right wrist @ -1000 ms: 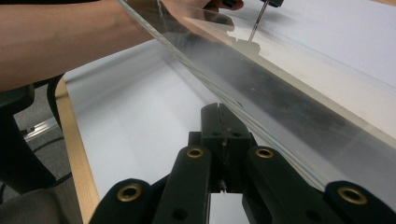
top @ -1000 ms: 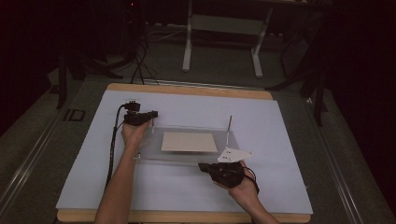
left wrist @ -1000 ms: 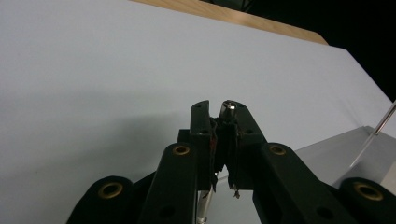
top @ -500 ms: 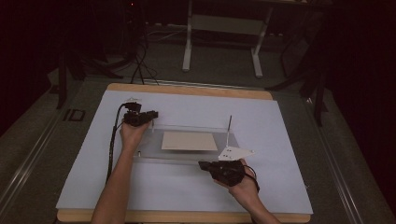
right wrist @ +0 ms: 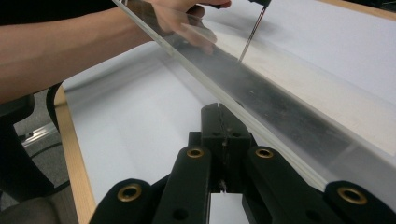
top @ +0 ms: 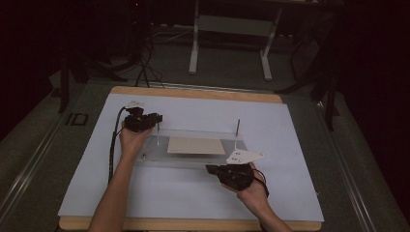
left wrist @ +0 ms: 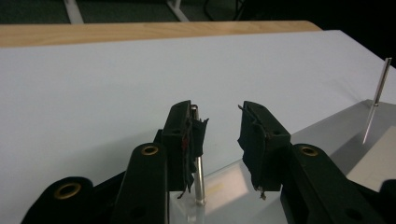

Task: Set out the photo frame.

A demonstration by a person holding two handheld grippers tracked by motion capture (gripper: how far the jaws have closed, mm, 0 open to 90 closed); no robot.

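Left gripper (left wrist: pixel 217 133) gapes around the thin upright metal pin (left wrist: pixel 198 179) at the clear acrylic base plate's (top: pixel 193 159) left end, mid-table, right gripper (right wrist: pixel 224 135) clenched empty at its near edge — centre that pin, then squeeze gently.
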